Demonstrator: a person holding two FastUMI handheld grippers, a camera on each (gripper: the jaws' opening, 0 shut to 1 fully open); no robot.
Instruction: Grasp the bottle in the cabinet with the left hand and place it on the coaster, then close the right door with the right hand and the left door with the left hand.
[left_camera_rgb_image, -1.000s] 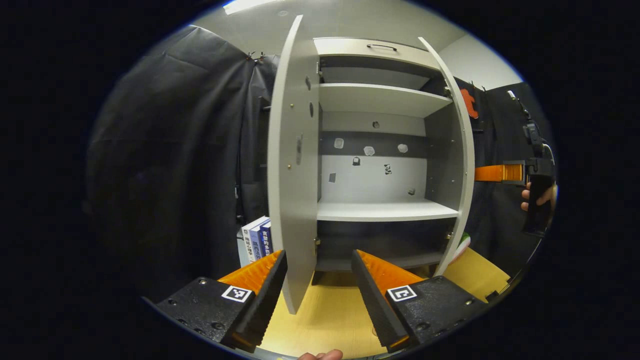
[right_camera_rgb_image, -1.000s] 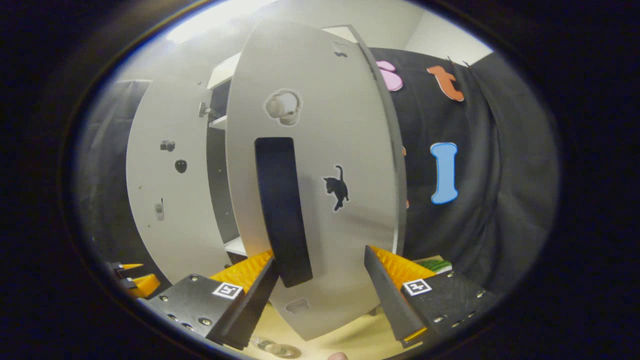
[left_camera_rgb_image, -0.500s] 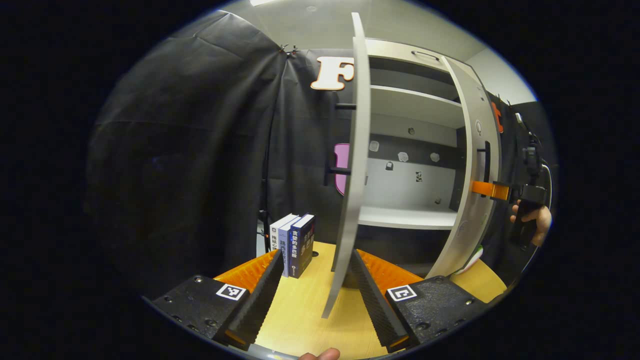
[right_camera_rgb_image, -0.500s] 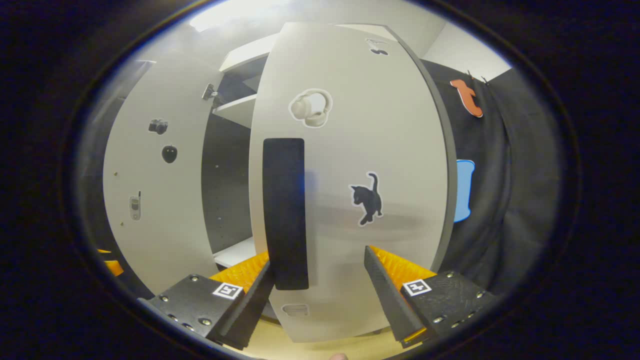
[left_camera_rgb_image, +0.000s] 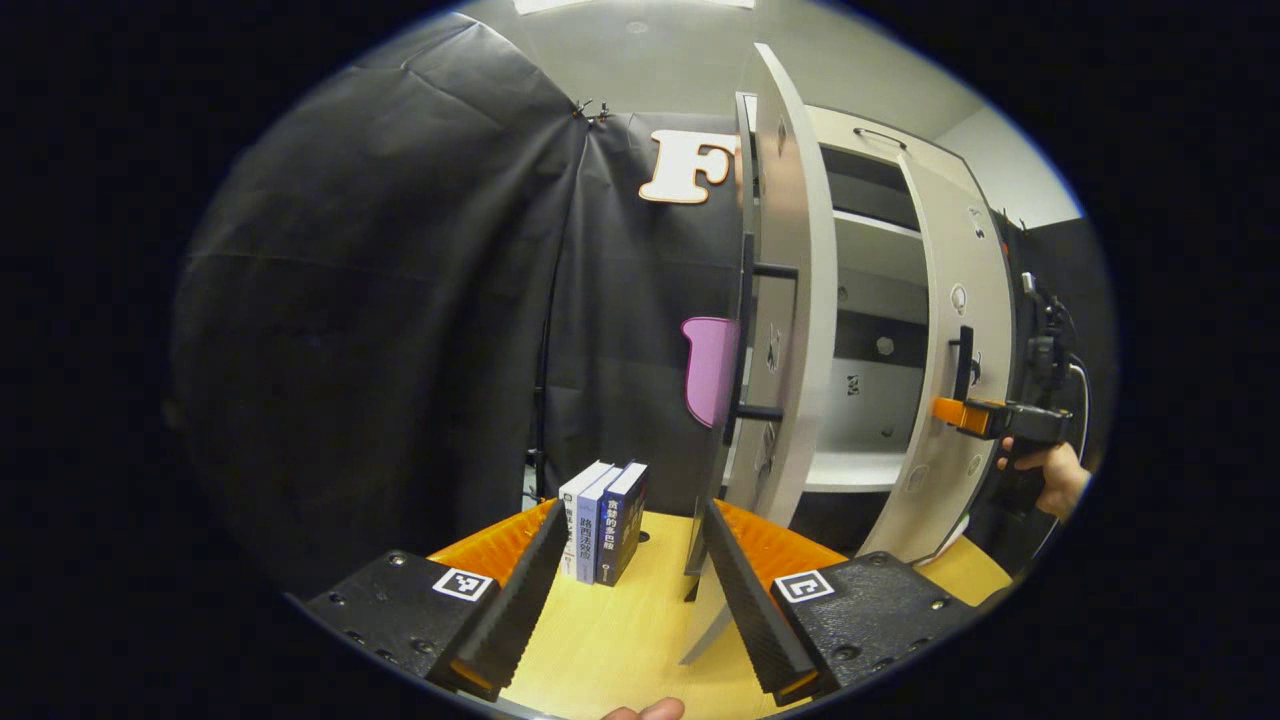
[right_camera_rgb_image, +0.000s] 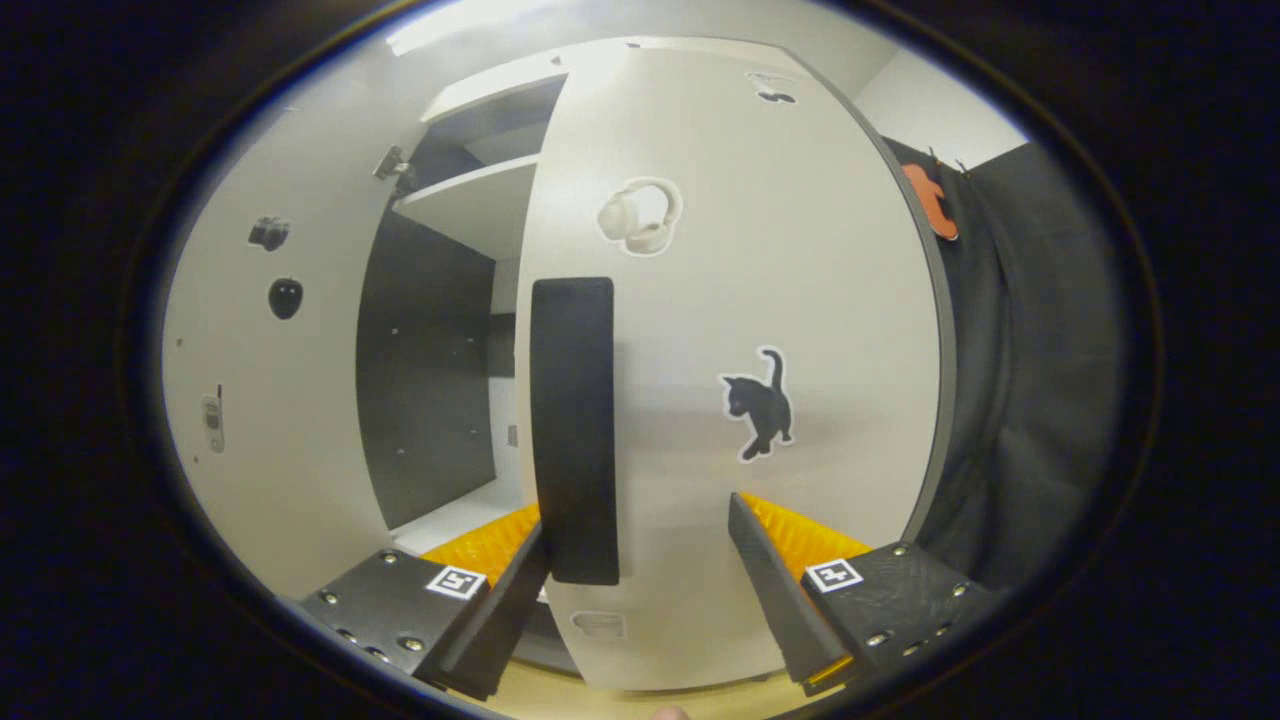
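Fingers spread wide on both my grippers, gripping nothing. My right gripper (right_camera_rgb_image: 640, 590) faces the smooth pale right door (right_camera_rgb_image: 740, 330), its flat black handle (right_camera_rgb_image: 572, 430) just beside one finger; the door has swung further shut since a second ago. My left gripper (left_camera_rgb_image: 625, 590) sits by the left door (left_camera_rgb_image: 790, 330), now seen edge-on, above the wooden desk (left_camera_rgb_image: 620, 630) with upright books (left_camera_rgb_image: 605, 520).

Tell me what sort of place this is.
Probably a staged recording booth, not a home: black cloth wall, a white cabinet with sticker-covered doors, and a few books on a wooden table.
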